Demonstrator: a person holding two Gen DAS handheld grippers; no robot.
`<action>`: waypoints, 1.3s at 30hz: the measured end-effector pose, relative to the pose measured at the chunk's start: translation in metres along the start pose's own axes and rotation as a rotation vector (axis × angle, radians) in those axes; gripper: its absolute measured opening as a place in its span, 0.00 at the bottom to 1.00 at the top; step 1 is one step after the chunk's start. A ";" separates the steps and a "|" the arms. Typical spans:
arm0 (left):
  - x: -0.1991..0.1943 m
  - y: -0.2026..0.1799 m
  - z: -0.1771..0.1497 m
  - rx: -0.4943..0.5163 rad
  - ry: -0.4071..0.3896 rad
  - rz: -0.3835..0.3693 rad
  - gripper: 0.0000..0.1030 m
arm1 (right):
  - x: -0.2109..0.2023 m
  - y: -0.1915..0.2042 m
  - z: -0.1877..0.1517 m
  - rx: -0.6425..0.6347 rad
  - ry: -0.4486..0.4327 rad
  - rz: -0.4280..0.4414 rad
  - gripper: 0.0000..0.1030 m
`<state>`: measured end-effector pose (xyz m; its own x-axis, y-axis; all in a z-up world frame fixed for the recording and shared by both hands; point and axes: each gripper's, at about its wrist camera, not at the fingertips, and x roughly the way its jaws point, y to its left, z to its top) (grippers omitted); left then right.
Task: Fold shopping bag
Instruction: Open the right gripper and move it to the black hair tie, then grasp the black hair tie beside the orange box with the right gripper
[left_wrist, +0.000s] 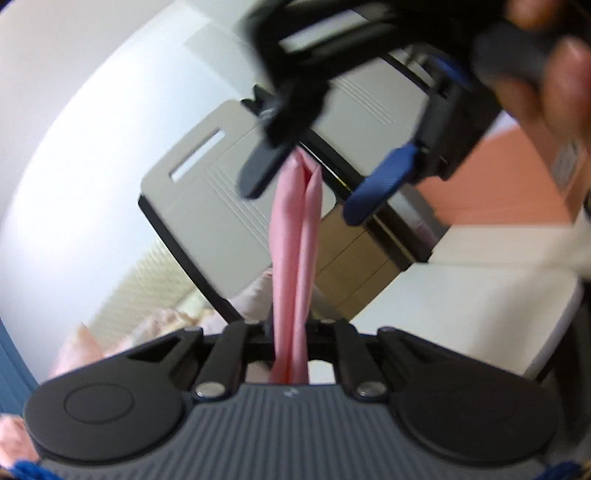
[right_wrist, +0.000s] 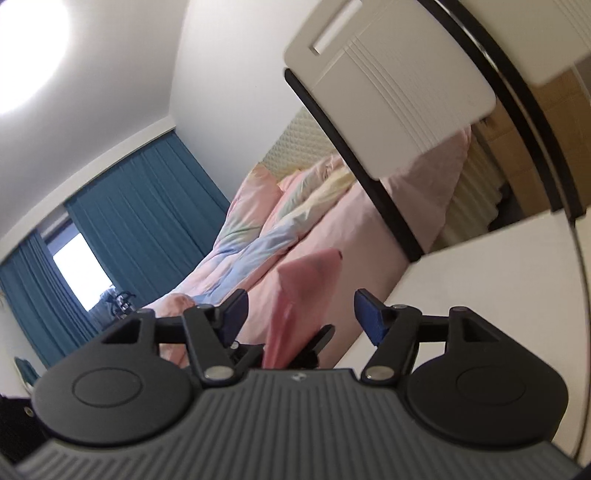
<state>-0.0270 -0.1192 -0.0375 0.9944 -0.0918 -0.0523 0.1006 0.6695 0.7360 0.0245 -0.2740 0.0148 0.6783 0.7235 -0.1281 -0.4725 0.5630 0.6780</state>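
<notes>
The pink shopping bag (left_wrist: 293, 240) is folded into a narrow strip that runs straight away from my left gripper (left_wrist: 290, 332). That gripper is shut on the strip's near end. At the strip's far end, my right gripper (left_wrist: 317, 184) faces me with its black finger and its blue finger (left_wrist: 380, 184) spread to either side of the bag. In the right wrist view the bag's end (right_wrist: 310, 280) stands up between the blue pads (right_wrist: 369, 314) of the right gripper (right_wrist: 301, 310). The pads are open and stand apart from the fabric.
A person's hand (left_wrist: 554, 81) holds the right gripper. A white panel with a slot (right_wrist: 388, 81) stands close ahead, with a white tabletop (right_wrist: 480, 280) to its right. Behind lie a bed with pink bedding (right_wrist: 295, 206) and blue curtains (right_wrist: 140, 206).
</notes>
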 end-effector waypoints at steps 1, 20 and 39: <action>0.000 -0.005 0.000 0.035 -0.005 0.019 0.12 | 0.001 -0.002 -0.001 0.024 0.006 0.001 0.40; 0.005 0.034 0.004 -0.316 0.030 -0.216 0.09 | -0.074 0.010 0.001 -0.235 -0.041 -0.051 0.43; -0.012 0.019 0.022 -0.474 0.112 -0.369 0.17 | -0.138 -0.076 -0.063 -0.328 0.162 -0.801 0.45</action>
<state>-0.0375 -0.1216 -0.0084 0.8862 -0.3192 -0.3357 0.4168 0.8658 0.2771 -0.0687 -0.3914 -0.0652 0.7989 0.0955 -0.5938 -0.0435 0.9939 0.1014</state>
